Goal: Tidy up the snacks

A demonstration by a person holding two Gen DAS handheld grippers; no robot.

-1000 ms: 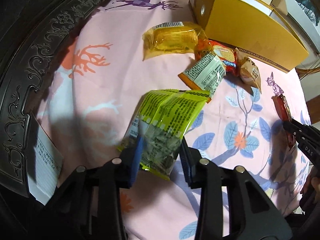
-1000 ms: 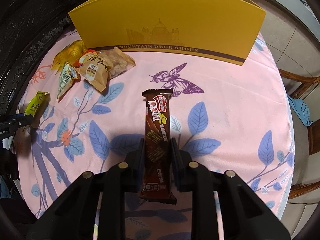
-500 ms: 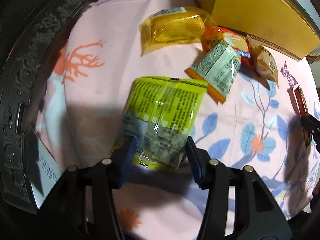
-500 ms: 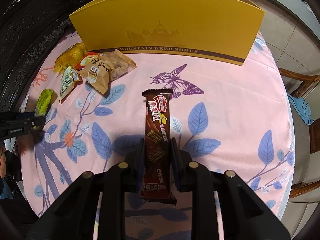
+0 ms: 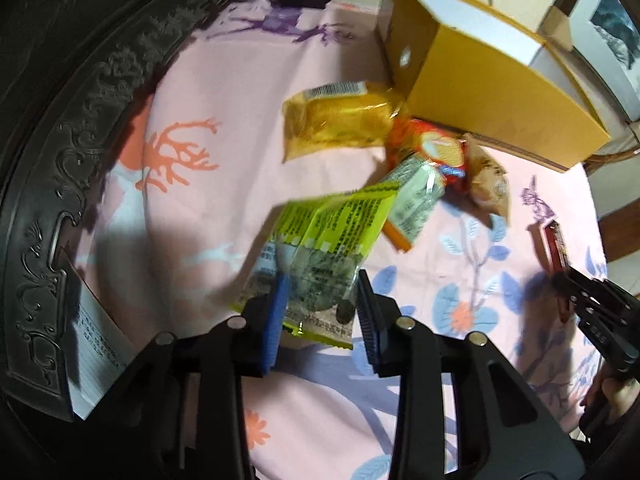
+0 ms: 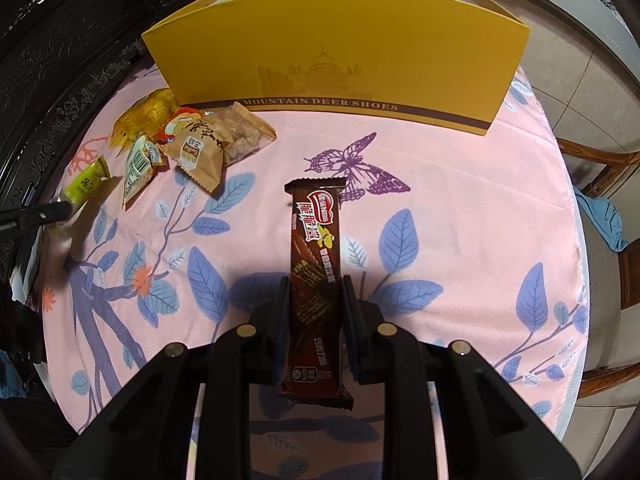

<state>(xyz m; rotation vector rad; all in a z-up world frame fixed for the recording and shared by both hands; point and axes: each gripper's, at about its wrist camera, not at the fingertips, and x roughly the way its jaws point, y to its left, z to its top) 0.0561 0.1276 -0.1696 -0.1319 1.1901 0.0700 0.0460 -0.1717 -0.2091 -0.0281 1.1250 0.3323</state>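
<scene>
My left gripper point(image 5: 320, 304) is shut on a lime-green snack packet point(image 5: 328, 248) and holds it lifted and tilted above the pink cloth point(image 5: 224, 88). That packet also shows at the left of the right wrist view point(image 6: 86, 182). My right gripper point(image 6: 314, 312) is shut on a long brown chocolate bar point(image 6: 314, 264) that lies on the cloth. A pile of snacks sits beside the yellow shoe box point(image 6: 332, 64): a yellow packet point(image 5: 340, 120), a red-orange packet point(image 5: 432, 146), a barcode packet point(image 5: 412, 204) and a tan packet point(image 6: 208, 144).
A dark carved wooden panel point(image 5: 60, 140) borders the table on the left. A white paper point(image 5: 96, 360) leans by it. The open yellow box point(image 5: 480, 80) stands at the far side. A wooden chair point(image 6: 600, 184) is at the right edge.
My left gripper closed on the lime-green packet and lifted it off the cloth, tilting it toward the snack pile. My right gripper and the chocolate bar stayed in place.
</scene>
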